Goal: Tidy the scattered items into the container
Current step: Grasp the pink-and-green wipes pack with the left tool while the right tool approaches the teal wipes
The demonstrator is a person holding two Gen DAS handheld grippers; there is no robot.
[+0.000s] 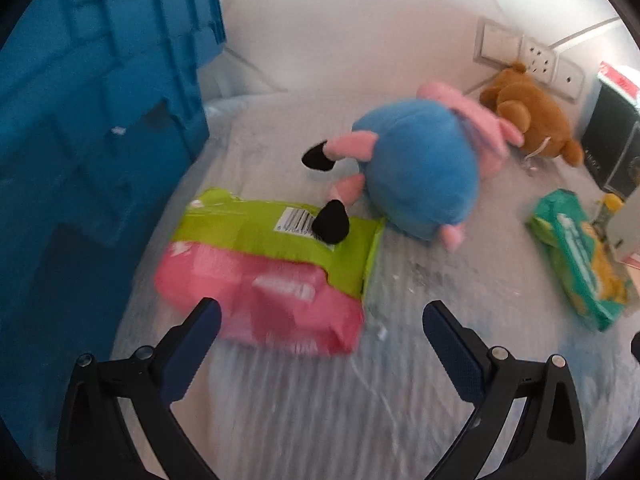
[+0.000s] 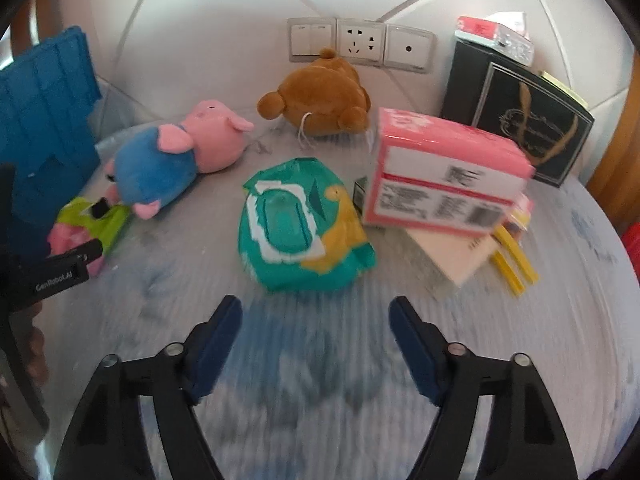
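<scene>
Left wrist view: left gripper spread, empty, near a pink-and-green packet. Right gripper spread, empty, near the crumpled teal wipes pack.

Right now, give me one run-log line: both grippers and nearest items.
left gripper: open, empty, over pink-and-green plastic pack | right gripper: open, empty, before teal wipes pack | blue crate: left

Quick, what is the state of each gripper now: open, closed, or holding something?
Left gripper: open, holding nothing; the pink and green soft packet lies just ahead.
Right gripper: open, holding nothing; the teal wipes pack lies ahead.
</scene>
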